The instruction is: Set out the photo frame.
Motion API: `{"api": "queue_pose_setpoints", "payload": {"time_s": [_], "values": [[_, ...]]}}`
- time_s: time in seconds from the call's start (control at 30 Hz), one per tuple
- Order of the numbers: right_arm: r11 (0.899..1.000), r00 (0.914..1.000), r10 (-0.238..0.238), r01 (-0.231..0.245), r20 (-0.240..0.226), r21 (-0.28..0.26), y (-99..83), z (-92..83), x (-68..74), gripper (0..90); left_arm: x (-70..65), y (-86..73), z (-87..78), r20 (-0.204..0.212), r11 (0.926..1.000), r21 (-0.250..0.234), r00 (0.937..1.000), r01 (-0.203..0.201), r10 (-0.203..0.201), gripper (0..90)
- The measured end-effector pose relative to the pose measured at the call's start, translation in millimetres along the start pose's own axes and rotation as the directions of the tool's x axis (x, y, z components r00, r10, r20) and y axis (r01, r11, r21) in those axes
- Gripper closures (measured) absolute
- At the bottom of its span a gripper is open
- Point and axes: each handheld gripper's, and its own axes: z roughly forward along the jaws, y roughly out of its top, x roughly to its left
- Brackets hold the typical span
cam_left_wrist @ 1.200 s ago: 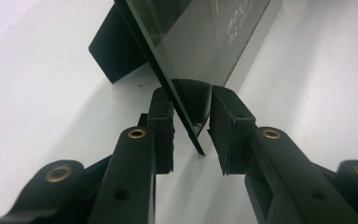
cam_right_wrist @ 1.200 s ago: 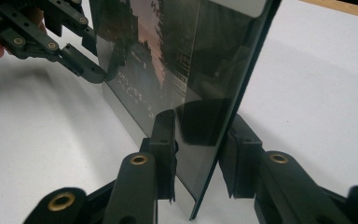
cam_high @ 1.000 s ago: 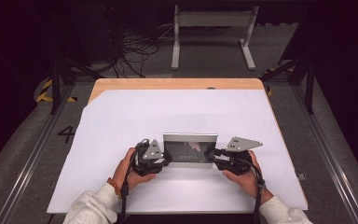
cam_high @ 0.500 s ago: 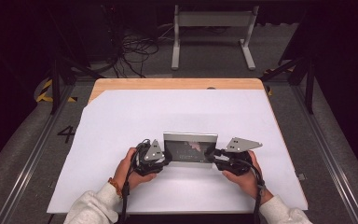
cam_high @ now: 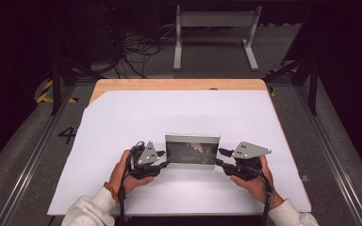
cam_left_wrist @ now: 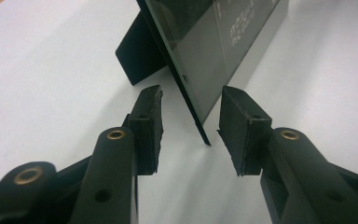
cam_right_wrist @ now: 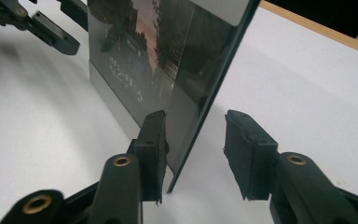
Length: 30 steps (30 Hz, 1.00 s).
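Looking from left to right across the high view, we first meet the person's left hand (cam_high: 127, 172) gripping the left tongs (cam_high: 162, 160), which point at the left edge of a photo frame (cam_high: 192, 150). The frame stands upright on the white sheet (cam_high: 122, 117) that covers the tabletop (cam_high: 179, 84), near the person's side, leaning back on a black stand (cam_left_wrist: 137, 49) that we see in the left gripper view. There the frame's lower corner sits between the two jaws with a gap on either side, so these tongs are parted and press on nothing; they have just been opening.

Further right, the frame's glass face carries a dark picture with pale lettering. At its right edge come the right tongs (cam_high: 221, 162), held by the right hand (cam_high: 254, 181). In the right gripper view (cam_right_wrist: 193, 140) the frame's edge lies just beside the left jaw, perhaps touching it, while the other jaw stands well apart; these tongs too have just been opening and no longer clamp the frame.
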Motion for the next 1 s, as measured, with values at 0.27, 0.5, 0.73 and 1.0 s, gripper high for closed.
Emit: {"api": "queue_pose_setpoints", "payload": {"time_s": [0.27,0.5,0.73,1.0], "values": [[0.999,0.9994,-0.033,0.033,0.010,0.028,-7.6,-4.1,0.2,52.5,-4.4,-12.1,-13.0,-0.038,0.9989,-0.039,0.9990,0.024,-0.026,45.4],[0.995,0.9962,-0.076,0.074,0.041,0.060,-12.3,-1.5,1.5,41.0,-6.8,-25.7,-13.1,-0.037,0.9986,-0.011,0.9979,0.052,-0.053,33.5],[0.990,0.9931,-0.111,0.106,0.040,0.098,-19.6,4.2,4.0,25.8,-7.9,-28.7,-10.7,-0.021,0.9983,0.003,0.9981,0.058,-0.058,17.9],[0.988,0.9943,-0.104,0.101,0.024,0.113,-24.2,9.3,3.4,14.8,-7.0,-32.3,-8.1,-0.015,0.9971,0.007,0.9970,0.076,-0.075,11.1]]}}
